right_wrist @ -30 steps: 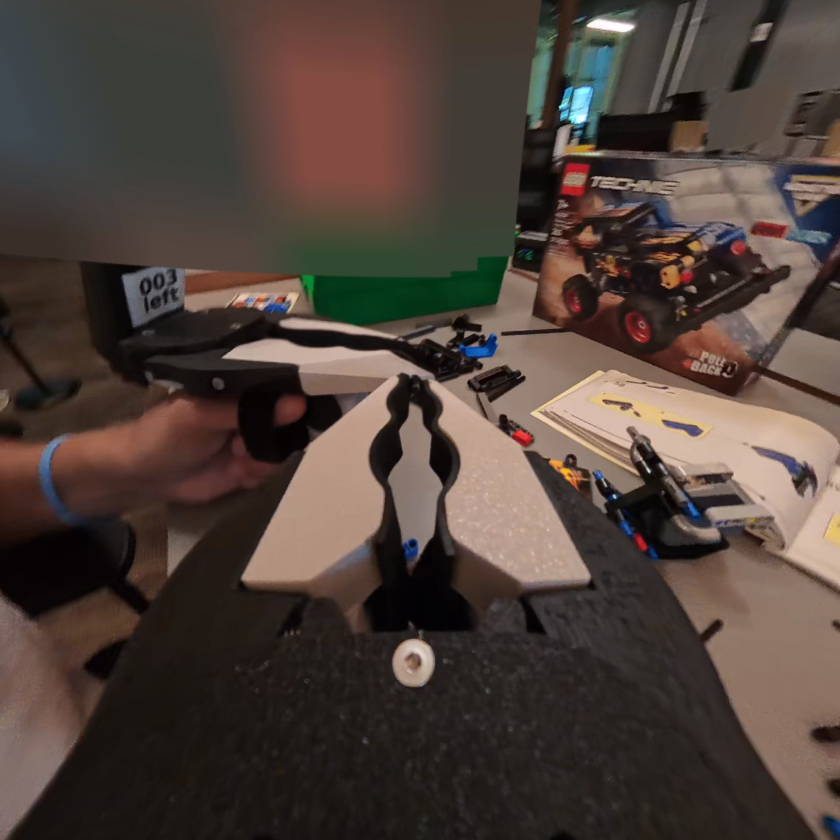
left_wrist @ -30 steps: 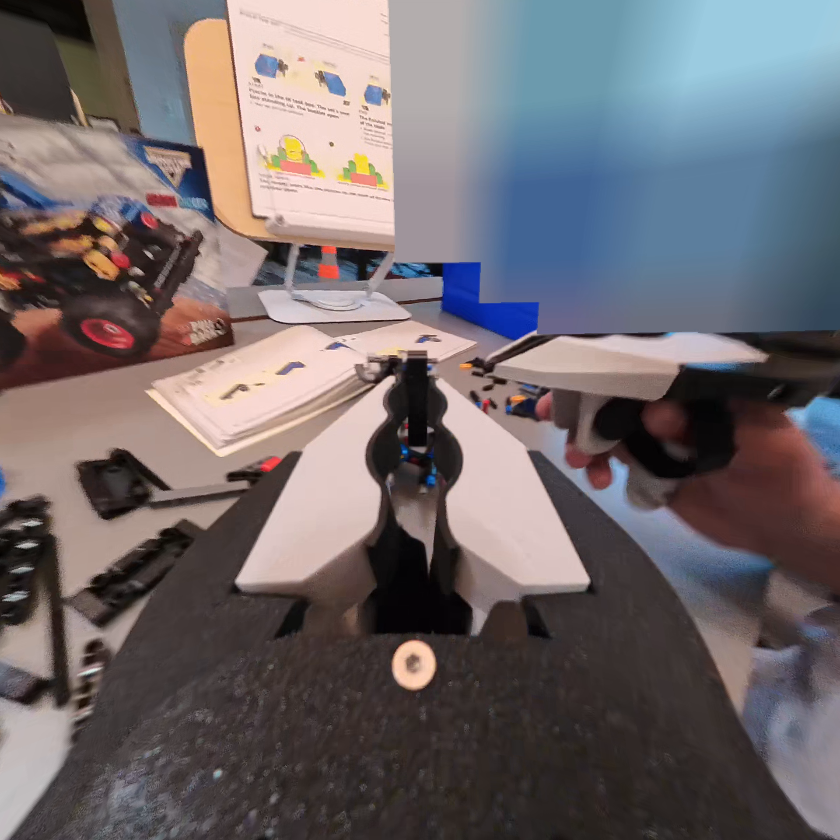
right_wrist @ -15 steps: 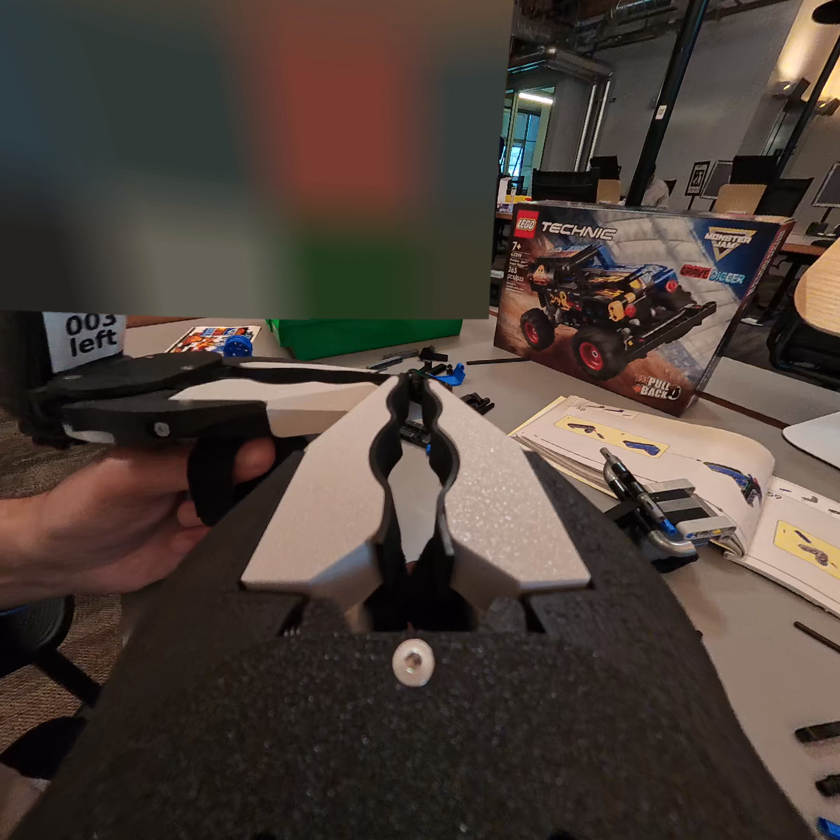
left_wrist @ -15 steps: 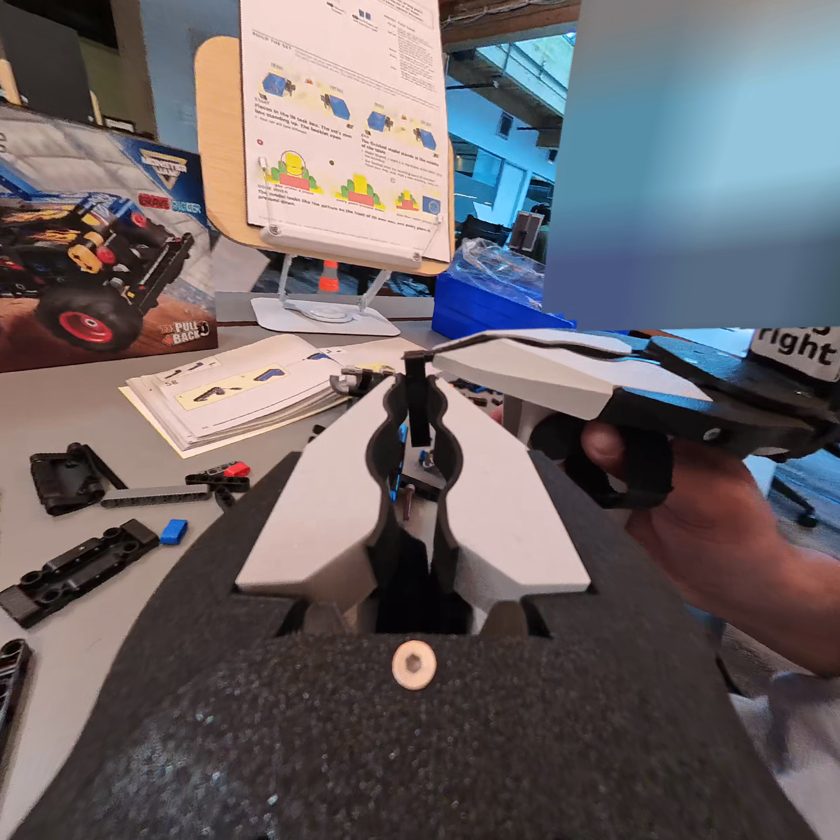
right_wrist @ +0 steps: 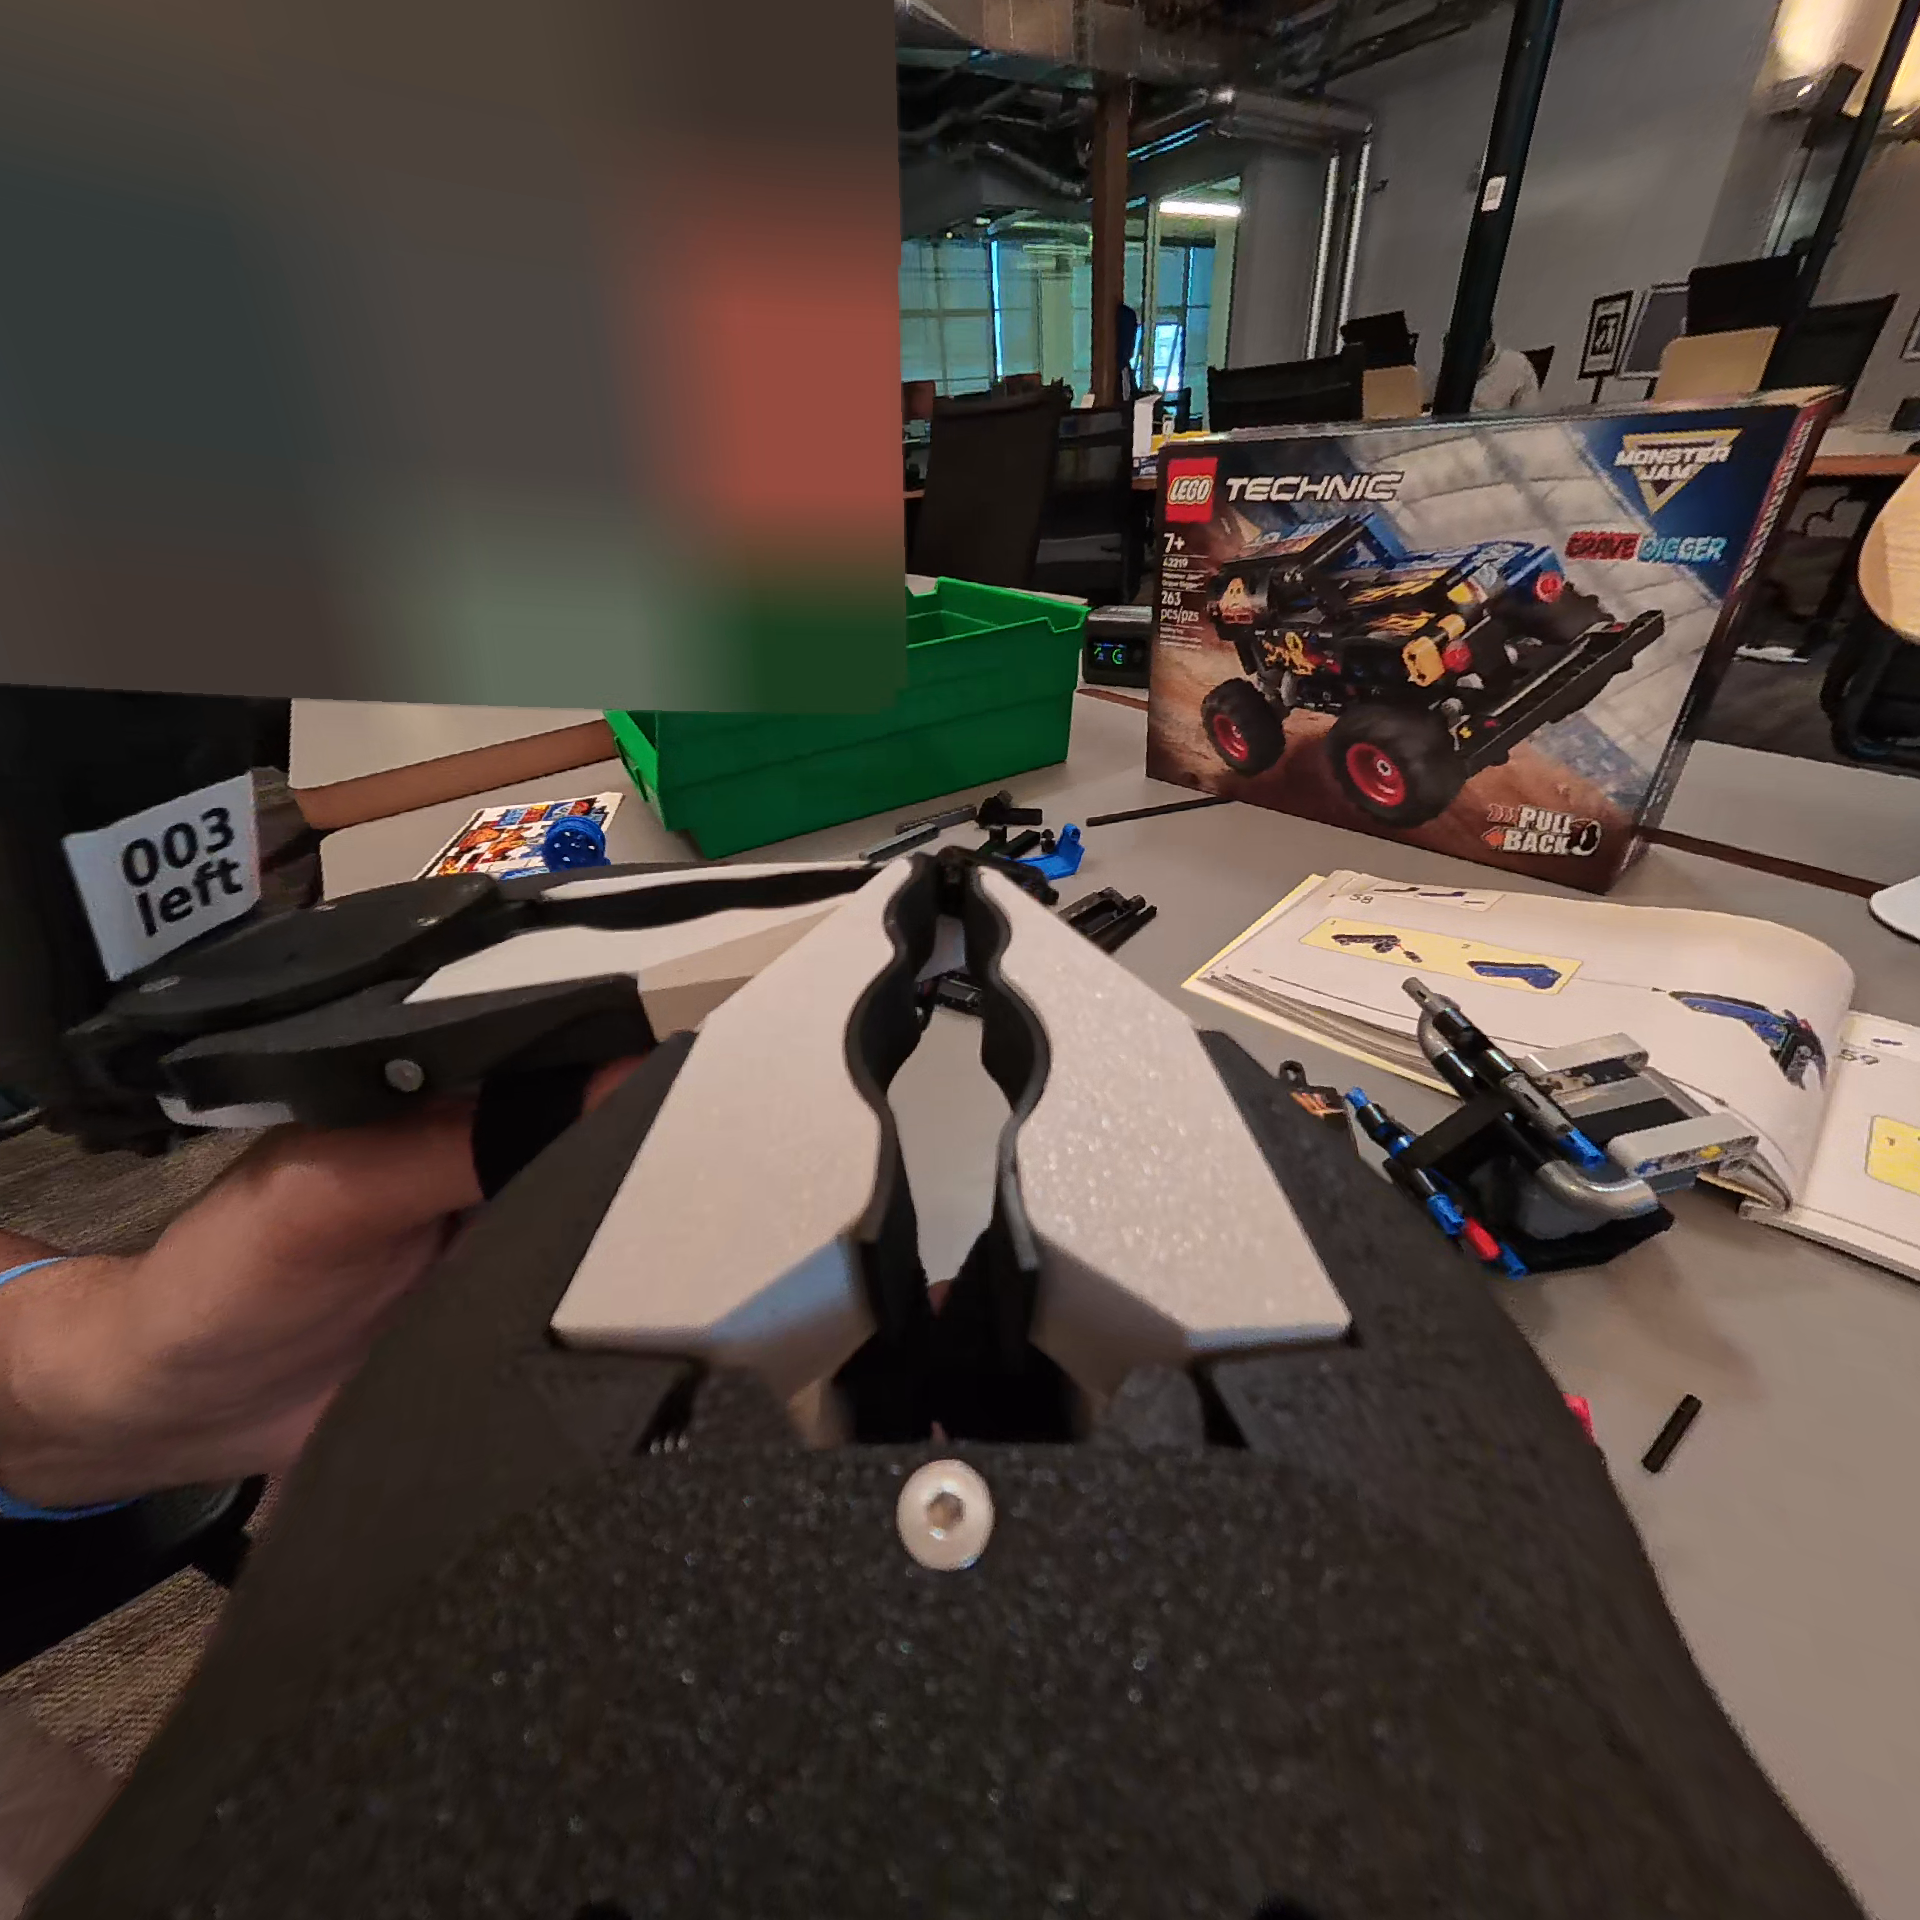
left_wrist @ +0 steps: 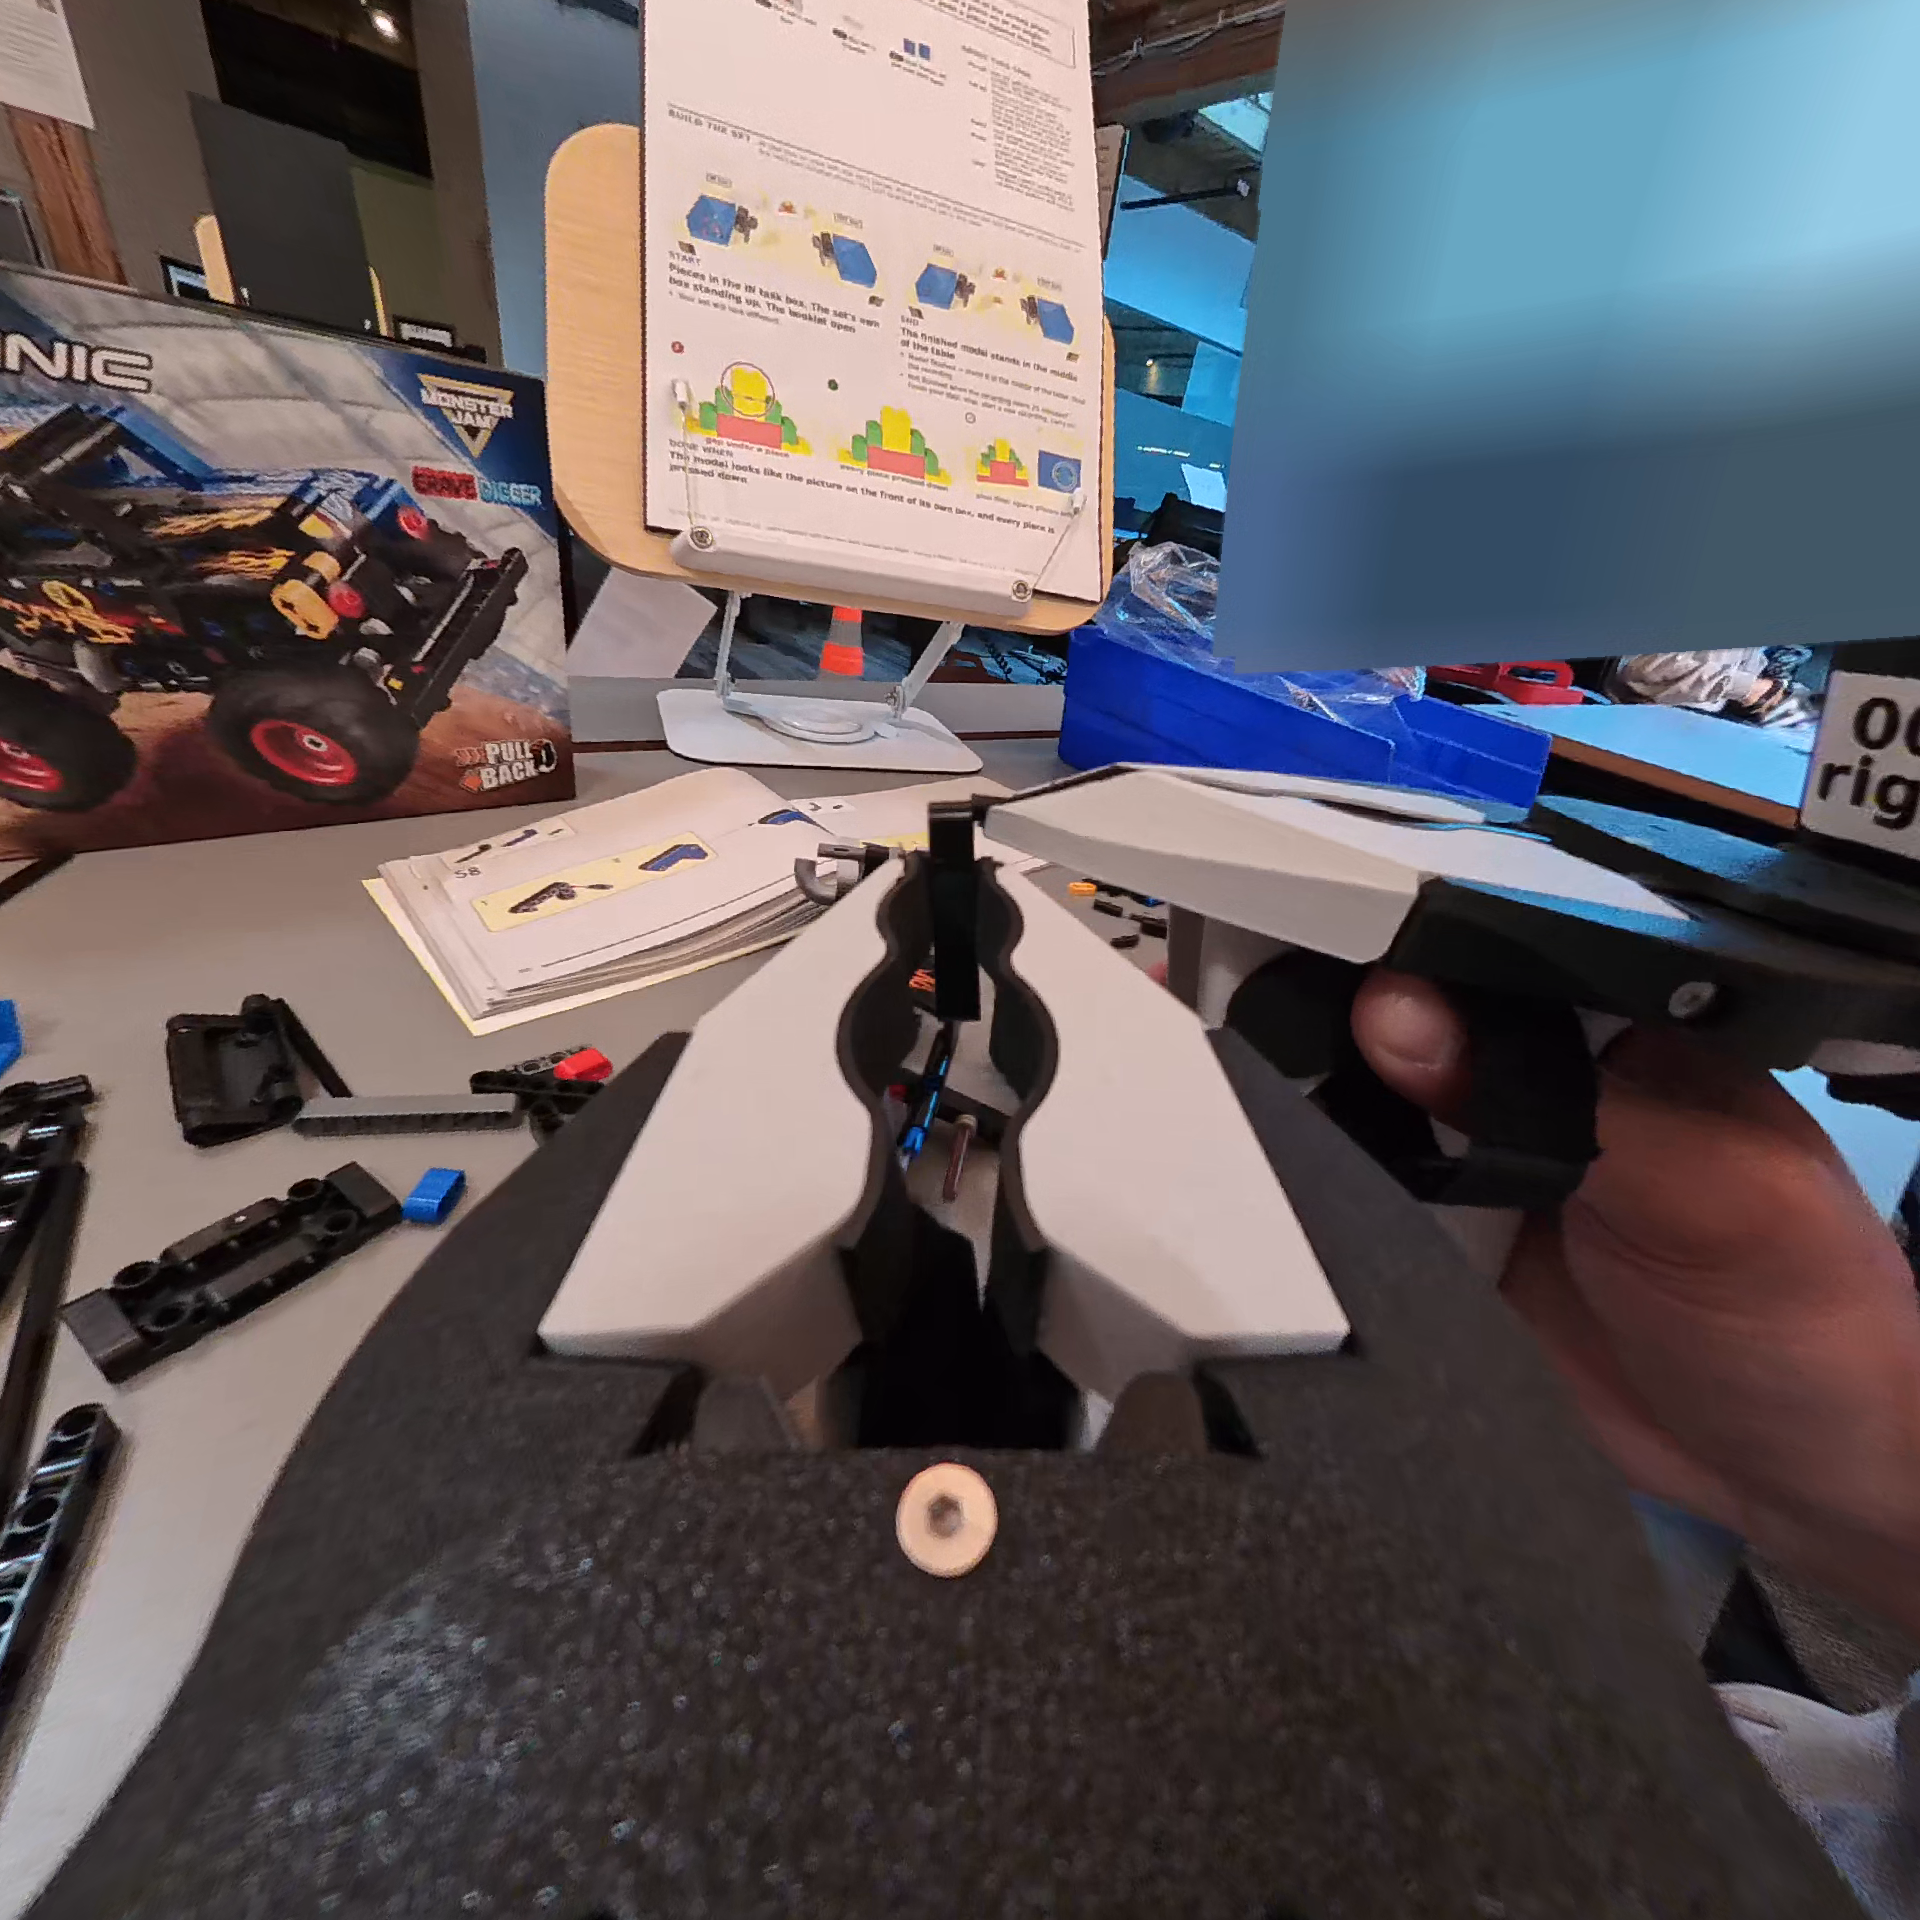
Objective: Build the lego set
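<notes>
My left gripper (left_wrist: 951, 883) is shut on a black lego beam (left_wrist: 954, 935) and holds it upright above the table. My right gripper (right_wrist: 948, 883) comes in from the right in the left wrist view (left_wrist: 982, 821), and its shut tips meet the top end of that beam (right_wrist: 948, 868). The left gripper (right_wrist: 904, 878) reaches in from the left in the right wrist view. The partly built model (right_wrist: 1538, 1153), black and grey with blue pins, lies on the table by the open booklet (right_wrist: 1558, 966).
The set's box (left_wrist: 260, 582) stands at the back left, with a sheet on a stand (left_wrist: 862, 312) and a blue bin (left_wrist: 1247, 707) beside it. Loose black parts (left_wrist: 229, 1268), a grey beam (left_wrist: 405, 1117) and a blue piece (left_wrist: 431, 1190) lie left. A green bin (right_wrist: 862, 727) stands behind. Only a small space, under 4 cm, lies between the two pairs of fingers. The blue piece (left_wrist: 431, 1190) is about 15 cm from my left fingertips.
Both grippers have risen and drawn together. The right gripper's tips have come onto the top of the black beam held in the left gripper.
</notes>
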`<move>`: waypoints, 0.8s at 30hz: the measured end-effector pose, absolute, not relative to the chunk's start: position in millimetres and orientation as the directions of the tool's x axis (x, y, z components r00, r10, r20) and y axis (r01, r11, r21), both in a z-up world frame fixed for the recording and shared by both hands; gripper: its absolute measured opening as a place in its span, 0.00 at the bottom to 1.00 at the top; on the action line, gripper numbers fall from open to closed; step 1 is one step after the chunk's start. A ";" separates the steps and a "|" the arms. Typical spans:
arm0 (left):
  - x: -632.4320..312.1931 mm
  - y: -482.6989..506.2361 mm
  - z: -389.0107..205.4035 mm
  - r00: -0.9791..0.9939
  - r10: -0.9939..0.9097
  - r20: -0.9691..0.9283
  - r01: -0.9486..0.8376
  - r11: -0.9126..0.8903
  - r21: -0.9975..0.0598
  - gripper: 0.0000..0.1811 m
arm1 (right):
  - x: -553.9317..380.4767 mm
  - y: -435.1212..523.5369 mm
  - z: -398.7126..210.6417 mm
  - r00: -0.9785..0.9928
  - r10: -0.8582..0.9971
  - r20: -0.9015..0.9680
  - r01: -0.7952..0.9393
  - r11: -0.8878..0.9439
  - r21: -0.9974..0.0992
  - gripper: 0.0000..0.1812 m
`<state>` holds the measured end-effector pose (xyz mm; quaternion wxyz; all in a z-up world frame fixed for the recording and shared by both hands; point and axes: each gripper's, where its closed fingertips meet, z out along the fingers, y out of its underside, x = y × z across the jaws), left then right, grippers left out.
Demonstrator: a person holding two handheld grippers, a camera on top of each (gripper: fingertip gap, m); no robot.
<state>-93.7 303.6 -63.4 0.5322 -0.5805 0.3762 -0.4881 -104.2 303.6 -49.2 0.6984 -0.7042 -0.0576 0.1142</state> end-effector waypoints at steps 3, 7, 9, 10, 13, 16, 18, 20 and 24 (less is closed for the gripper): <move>-94.0 304.2 -63.3 0.249 -0.958 0.142 0.076 -0.127 -0.989 0.03 | -104.8 302.9 -51.1 0.966 0.245 -0.083 -0.077 -0.034 -0.996 0.02; -93.8 303.8 -63.5 0.257 -0.961 0.100 0.066 -0.086 -0.994 0.03 | -103.7 302.4 -52.2 0.964 0.249 -0.092 -0.082 -0.051 -0.995 0.02; -94.1 303.9 -63.4 0.269 -0.962 0.056 0.057 -0.042 -0.997 0.03 | -103.4 302.1 -52.6 0.962 0.254 -0.096 -0.083 -0.060 -0.995 0.02; -94.1 303.7 -63.1 0.274 -0.961 0.027 0.052 -0.013 -0.999 0.03 | -103.6 301.7 -52.4 0.962 0.257 -0.095 -0.081 -0.063 -0.995 0.02; -93.4 301.9 -62.3 0.273 -0.960 -0.063 0.028 0.073 -0.997 0.03 | -102.4 299.8 -50.9 0.964 0.254 -0.080 -0.067 -0.061 -0.996 0.02; -92.1 299.1 -64.3 0.248 -0.967 -0.050 0.015 0.055 -0.998 0.03 | -102.0 298.7 -49.9 0.965 0.255 -0.054 -0.043 -0.048 -0.998 0.02; -91.9 297.9 -66.2 0.244 -0.969 -0.030 0.016 0.035 -0.999 0.03 | -101.8 299.2 -51.1 0.970 0.241 0.028 0.037 -0.035 -0.999 0.02; -90.8 294.4 -65.6 0.182 -0.981 0.075 0.037 -0.069 -0.997 0.03 | -101.0 297.8 -51.4 0.969 0.224 0.109 0.118 -0.029 -0.993 0.02; -88.4 286.6 -60.5 0.060 -0.964 0.260 0.069 -0.256 -0.964 0.03 | -99.4 292.5 -46.0 0.948 0.195 0.252 0.250 0.034 -0.968 0.02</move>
